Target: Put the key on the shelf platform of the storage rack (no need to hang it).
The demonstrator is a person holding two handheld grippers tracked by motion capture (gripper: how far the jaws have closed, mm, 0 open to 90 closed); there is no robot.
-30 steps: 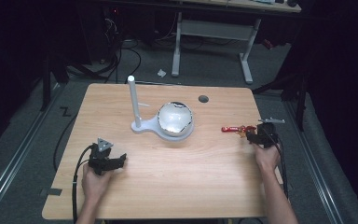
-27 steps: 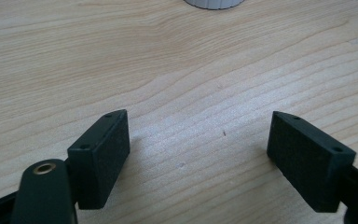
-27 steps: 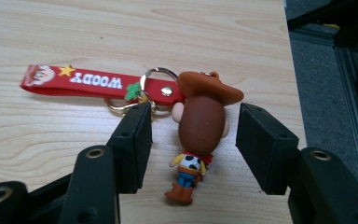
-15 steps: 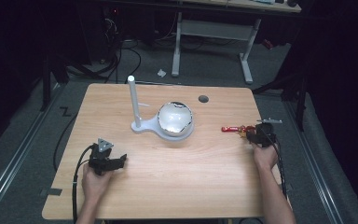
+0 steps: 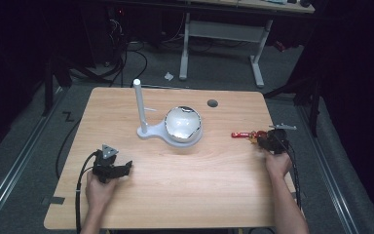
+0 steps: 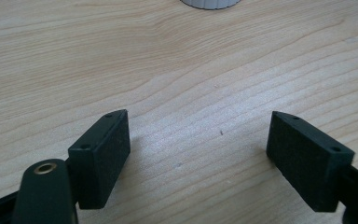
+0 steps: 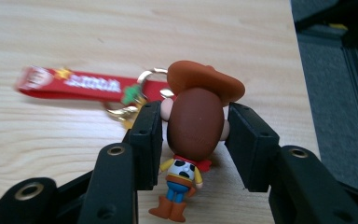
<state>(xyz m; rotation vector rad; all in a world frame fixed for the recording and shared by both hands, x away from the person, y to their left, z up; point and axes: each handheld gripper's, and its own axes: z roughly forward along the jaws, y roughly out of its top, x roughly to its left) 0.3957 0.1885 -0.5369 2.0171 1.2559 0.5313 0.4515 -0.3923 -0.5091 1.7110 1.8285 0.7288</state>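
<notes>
The white base [image 6: 209, 3] is running off the far edge; the cowboy figure's [image 7: 193, 135] face is turning away, hidden.

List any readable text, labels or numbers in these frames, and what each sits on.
Red fabric keychain strap beside the cowboy figurine held in the right claw: white lettering, too blurred to read.
White patch at the strap's end: unreadable.
No other text on the wooden table.

Light wood table [image 5: 185, 180]: white stand with bowl [image 5: 168, 124] centre, cowboy keychain [image 5: 246, 135] right edge.
</notes>
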